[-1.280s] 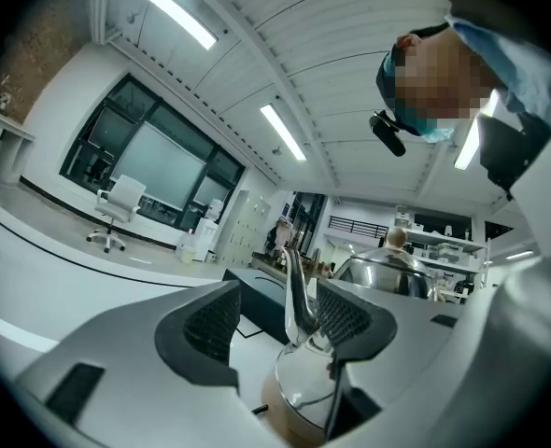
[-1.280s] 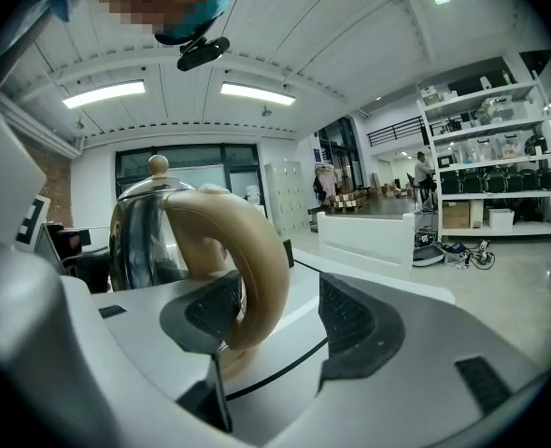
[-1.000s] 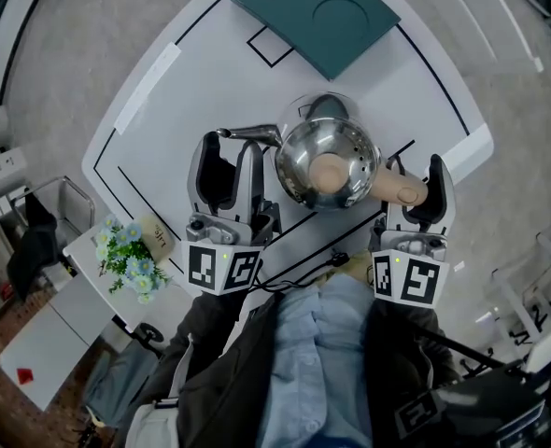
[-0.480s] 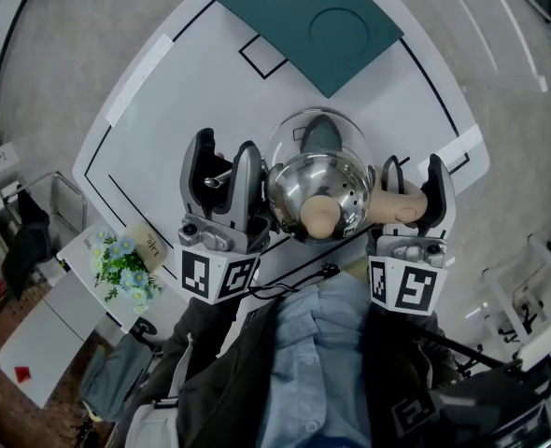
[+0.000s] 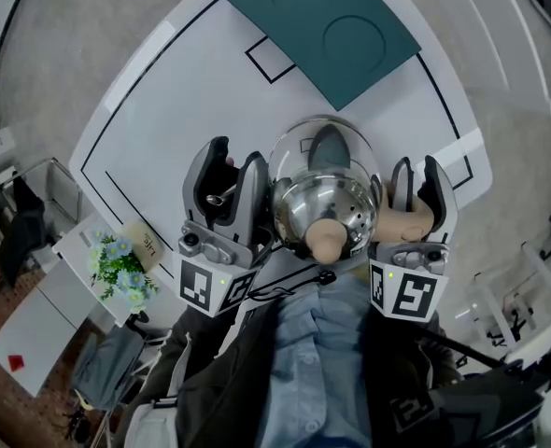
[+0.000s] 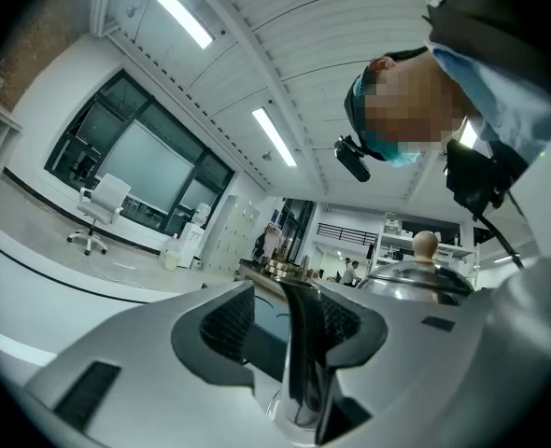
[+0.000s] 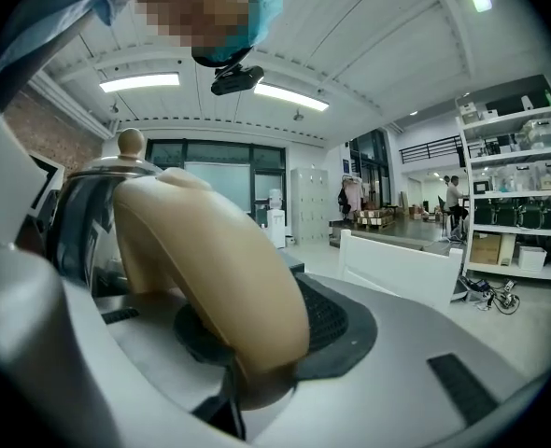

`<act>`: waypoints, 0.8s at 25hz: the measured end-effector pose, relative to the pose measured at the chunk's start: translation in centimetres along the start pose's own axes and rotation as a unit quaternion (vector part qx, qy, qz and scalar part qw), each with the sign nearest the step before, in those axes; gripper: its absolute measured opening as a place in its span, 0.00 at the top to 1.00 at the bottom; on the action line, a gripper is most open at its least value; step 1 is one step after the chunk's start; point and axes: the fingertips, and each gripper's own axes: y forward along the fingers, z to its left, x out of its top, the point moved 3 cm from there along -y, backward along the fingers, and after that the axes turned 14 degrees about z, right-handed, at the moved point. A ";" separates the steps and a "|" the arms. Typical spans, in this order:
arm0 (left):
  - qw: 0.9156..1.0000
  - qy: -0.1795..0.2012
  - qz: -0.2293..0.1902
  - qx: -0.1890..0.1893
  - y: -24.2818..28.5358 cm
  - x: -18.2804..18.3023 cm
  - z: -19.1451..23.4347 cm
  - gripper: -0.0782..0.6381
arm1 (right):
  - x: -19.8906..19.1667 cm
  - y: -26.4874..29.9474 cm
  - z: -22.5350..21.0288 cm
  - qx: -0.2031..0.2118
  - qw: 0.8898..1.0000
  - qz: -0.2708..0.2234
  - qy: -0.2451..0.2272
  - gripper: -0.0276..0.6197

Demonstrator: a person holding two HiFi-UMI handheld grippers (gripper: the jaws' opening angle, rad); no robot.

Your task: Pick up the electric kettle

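The electric kettle (image 5: pixel 327 208) has a polished steel body, a beige lid knob (image 5: pixel 324 241), a beige handle (image 5: pixel 408 220) and a slender steel spout (image 6: pixel 303 343), and it sits at the near edge of the white counter (image 5: pixel 182 91). The left hand-held gripper (image 5: pixel 235 152) flanks one side, jaws closing with the spout between them and a gap still at one pad. The right hand-held gripper (image 5: pixel 416 166) flanks the other, jaws closing on the handle, which lies against its pad.
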 end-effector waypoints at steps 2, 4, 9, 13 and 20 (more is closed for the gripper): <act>1.000 0.006 0.000 -0.008 0.0 0.1 -0.5 0.70 | 0.1 0.1 0.4 0.004 1.000 -0.002 -0.003 0.86; 1.000 0.014 0.000 -0.022 0.1 0.2 -1.1 0.81 | 0.2 0.2 0.5 0.009 1.000 -0.007 0.000 0.90; 1.000 0.007 0.007 -0.027 0.0 0.1 -1.4 0.88 | 0.3 0.2 0.5 0.020 1.000 -0.012 0.006 0.91; 1.000 0.009 0.004 -0.025 0.3 0.3 -1.5 0.88 | 0.3 0.4 0.4 0.022 1.000 -0.010 0.008 0.92; 0.999 0.032 -0.001 -0.018 0.4 0.6 -1.5 0.88 | 0.5 0.6 0.6 0.027 1.000 -0.012 0.005 0.92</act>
